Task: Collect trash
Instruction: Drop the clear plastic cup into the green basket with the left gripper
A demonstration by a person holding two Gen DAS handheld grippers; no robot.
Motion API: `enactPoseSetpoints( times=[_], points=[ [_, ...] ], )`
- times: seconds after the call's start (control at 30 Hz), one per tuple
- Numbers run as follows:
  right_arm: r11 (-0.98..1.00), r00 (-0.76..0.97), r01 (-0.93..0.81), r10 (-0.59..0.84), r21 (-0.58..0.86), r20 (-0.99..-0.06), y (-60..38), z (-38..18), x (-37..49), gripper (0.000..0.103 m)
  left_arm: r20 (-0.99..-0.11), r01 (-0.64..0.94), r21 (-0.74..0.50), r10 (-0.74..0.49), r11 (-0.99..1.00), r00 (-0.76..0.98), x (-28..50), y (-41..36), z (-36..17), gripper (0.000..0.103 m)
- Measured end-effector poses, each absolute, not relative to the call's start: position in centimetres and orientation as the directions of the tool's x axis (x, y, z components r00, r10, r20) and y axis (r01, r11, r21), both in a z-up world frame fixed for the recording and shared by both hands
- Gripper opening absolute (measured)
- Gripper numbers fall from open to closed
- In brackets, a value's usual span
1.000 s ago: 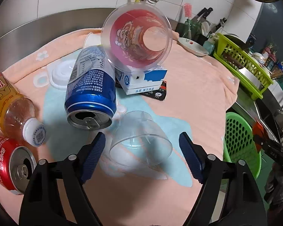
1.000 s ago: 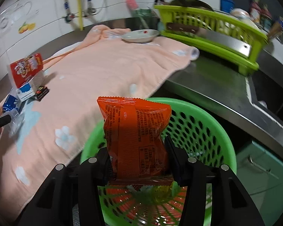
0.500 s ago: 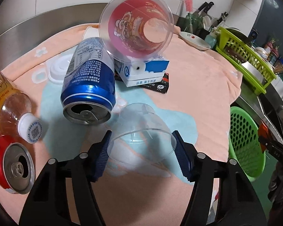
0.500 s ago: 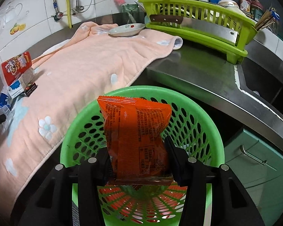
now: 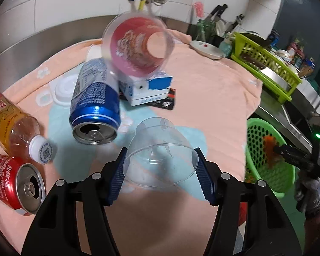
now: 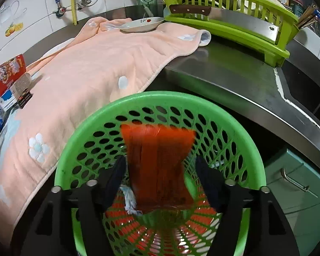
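A clear plastic cup (image 5: 160,155) lies on its side on the peach towel (image 5: 202,98). My left gripper (image 5: 161,170) is closing on it, and both blue pads (image 5: 117,175) touch its rim. My right gripper (image 6: 160,170) hangs over the green basket (image 6: 79,149), its jaws opening. An orange snack bag (image 6: 157,160), blurred, drops between them clear of both pads. Other trash on the towel: a blue can (image 5: 96,106), a red can (image 5: 12,183), a yellow-labelled bottle (image 5: 12,123), a red printed cup (image 5: 138,47) and a blue-white carton (image 5: 147,89).
The basket (image 5: 266,140) stands below the counter edge, right of the towel, with scraps in its bottom. A green dish rack (image 6: 234,32) holding a cleaver (image 6: 234,19) sits at the back right, a plate (image 6: 140,24) on the towel's far end. White lids (image 5: 64,89) lie behind the blue can.
My left jaws have narrowed from wide apart to touching the clear cup. My right gripper sank over the basket and let go of the orange bag, which now slips down.
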State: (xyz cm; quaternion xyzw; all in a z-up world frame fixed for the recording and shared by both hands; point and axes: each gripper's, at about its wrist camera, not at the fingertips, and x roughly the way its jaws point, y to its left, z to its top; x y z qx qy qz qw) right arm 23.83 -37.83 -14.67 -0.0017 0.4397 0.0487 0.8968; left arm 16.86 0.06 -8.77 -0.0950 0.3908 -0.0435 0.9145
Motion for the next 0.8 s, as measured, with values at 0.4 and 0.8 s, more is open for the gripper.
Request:
enactPoseSetpoints(
  times=[0.4, 0.8],
  points=[
    [0.996, 0.679, -0.044, 0.082, 0.071, -0.730, -40.2, -12.1, 21.4, 0.077, -0.664, 0.232, -0.226, -0.324, 0.946, 0.674, 16.8, -6.6, -5.5, 0.060],
    [0.994, 0.755, 0.020, 0.056, 0.108, -0.654, -45.5, -8.9, 15.0, 0.080, -0.746, 0.516, -0.186, -0.462, 0.836, 0.480, 22.4, -22.2, -8.1, 0.060]
  ],
)
